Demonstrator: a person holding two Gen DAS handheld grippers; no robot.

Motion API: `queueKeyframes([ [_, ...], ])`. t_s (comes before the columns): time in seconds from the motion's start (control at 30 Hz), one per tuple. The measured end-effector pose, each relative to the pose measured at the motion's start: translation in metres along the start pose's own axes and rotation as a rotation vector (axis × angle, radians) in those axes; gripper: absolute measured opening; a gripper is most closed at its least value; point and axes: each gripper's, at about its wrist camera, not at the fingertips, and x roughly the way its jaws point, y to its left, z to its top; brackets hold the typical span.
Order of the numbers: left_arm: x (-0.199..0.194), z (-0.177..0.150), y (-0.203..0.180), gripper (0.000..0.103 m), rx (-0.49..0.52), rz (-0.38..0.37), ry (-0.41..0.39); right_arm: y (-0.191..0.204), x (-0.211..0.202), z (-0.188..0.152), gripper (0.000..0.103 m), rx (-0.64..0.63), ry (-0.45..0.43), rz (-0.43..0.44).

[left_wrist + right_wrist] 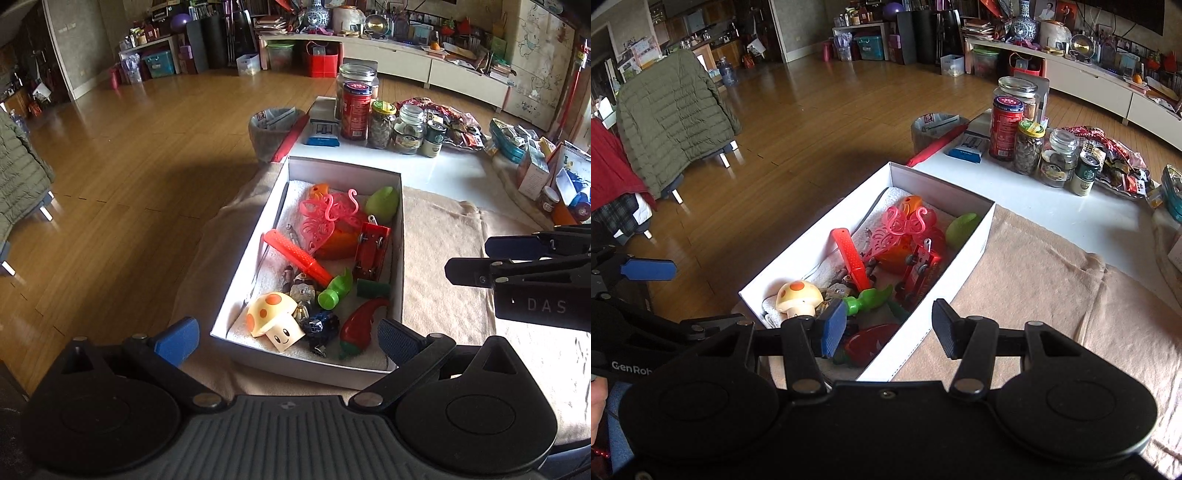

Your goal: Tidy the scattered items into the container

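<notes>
Both wrist cameras look steeply down, close above the same white box [397,236] of toys.

Right tool [884,328] above near end of white box [975,236], jaws apart, nothing between pads. Box on beige towel [1034,280] holds mushroom toy [798,297], red chili [866,345], red toy car [918,269], pink butterfly [886,232]. Jars [1028,147] stand beyond on white surface [1052,210].

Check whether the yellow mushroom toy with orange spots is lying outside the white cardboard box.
No, the yellow mushroom toy lies inside the white cardboard box.
</notes>
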Motion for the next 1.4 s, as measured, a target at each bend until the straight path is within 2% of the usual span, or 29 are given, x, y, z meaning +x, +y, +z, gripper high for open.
queueKeyframes([
  [0.1, -0.006, 0.000, -0.001, 0.103, -0.005, -0.004, -0.012, 0.000, 0.000, 0.000, 0.052, 0.000, 0.000, -0.002],
  [0.17, -0.008, 0.001, -0.003, 0.103, 0.005, 0.003, 0.008, 0.000, 0.000, 0.001, 0.052, 0.003, 0.000, -0.003],
  [0.37, -0.009, 0.000, -0.014, 0.103, 0.054, 0.081, 0.030, -0.001, 0.000, 0.002, 0.052, 0.003, 0.004, -0.005],
  [0.7, -0.007, -0.004, -0.014, 0.103, 0.039, 0.007, 0.029, -0.006, 0.002, 0.001, 0.052, 0.005, 0.017, -0.019],
  [0.9, -0.001, -0.005, -0.013, 0.103, 0.014, -0.023, 0.056, -0.005, 0.004, 0.003, 0.052, -0.005, 0.021, -0.025],
  [1.0, 0.002, -0.006, -0.012, 0.103, -0.002, -0.027, 0.064, -0.004, 0.007, 0.005, 0.052, -0.013, 0.028, -0.026],
  [1.13, 0.004, -0.008, -0.013, 0.103, -0.006, 0.008, 0.062, -0.002, 0.012, 0.008, 0.052, -0.022, 0.037, -0.029],
  [1.4, 0.013, -0.009, -0.010, 0.102, -0.018, -0.010, 0.087, 0.003, 0.018, 0.011, 0.052, -0.032, 0.044, -0.018],
])
